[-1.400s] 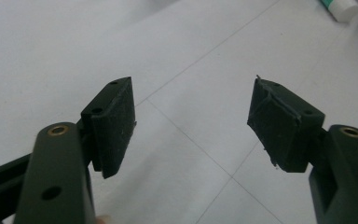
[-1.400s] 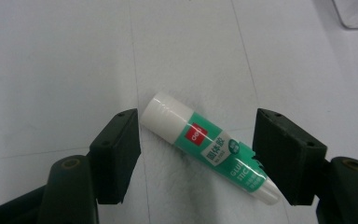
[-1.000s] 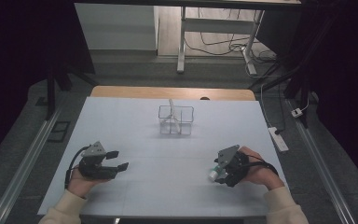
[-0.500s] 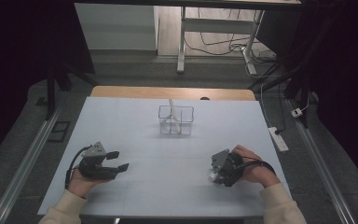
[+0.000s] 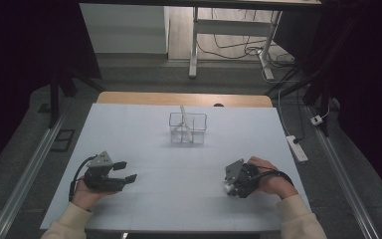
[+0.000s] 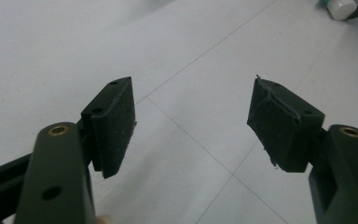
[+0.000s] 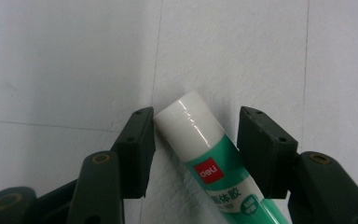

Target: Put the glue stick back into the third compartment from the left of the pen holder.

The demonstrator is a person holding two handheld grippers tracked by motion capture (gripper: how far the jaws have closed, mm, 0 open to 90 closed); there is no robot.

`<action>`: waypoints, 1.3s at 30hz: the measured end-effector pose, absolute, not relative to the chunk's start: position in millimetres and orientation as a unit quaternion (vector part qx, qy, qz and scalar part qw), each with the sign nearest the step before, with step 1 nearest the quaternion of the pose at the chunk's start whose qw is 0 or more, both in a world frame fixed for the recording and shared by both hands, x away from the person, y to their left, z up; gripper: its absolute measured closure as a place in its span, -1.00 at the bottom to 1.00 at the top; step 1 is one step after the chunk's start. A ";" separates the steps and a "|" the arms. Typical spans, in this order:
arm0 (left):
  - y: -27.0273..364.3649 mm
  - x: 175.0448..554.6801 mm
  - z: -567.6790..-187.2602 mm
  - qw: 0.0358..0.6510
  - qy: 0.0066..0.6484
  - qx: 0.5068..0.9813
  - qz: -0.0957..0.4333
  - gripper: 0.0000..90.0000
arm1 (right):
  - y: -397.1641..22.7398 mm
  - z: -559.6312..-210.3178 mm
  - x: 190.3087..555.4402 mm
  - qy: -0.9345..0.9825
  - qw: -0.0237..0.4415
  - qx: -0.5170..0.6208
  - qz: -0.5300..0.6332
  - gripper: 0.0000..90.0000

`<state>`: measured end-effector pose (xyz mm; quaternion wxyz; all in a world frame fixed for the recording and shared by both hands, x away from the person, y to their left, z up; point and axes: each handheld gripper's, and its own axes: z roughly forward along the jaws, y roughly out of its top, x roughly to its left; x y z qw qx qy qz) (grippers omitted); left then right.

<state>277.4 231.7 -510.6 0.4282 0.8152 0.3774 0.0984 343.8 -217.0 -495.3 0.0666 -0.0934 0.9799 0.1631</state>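
**Glue stick between closing jaws**

We find the glue stick point(image 7: 209, 163) lying slantwise on the white table point(image 5: 179, 199), near its right front edge. The right gripper point(image 7: 196, 140) has just been closing around it; whether both pads press yet, we cannot tell. The left gripper point(image 6: 193, 121) rests released, well apart.

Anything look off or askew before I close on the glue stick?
Yes: the glue stick lies slantwise between the right gripper jaws, which have just been closing, its white cap close against the left pad, a gap at the other. The left gripper has a frayed, lifting edge on one pad. Nothing is spilled.
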 end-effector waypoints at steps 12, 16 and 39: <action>231.5 277.4 -511.0 0.428 0.378 0.815 0.098 -0.29 | -218.0 -495.9 345.7 0.978 0.053 -0.106 0.171 0.23; 231.4 277.3 -511.0 0.427 0.378 0.815 0.099 -0.29 | -217.2 -496.3 344.2 0.977 0.053 -0.114 0.173 0.36; 231.5 277.4 -510.8 0.429 0.379 0.814 0.100 -0.29 | -226.2 -474.7 352.6 0.965 0.078 -0.021 0.249 0.43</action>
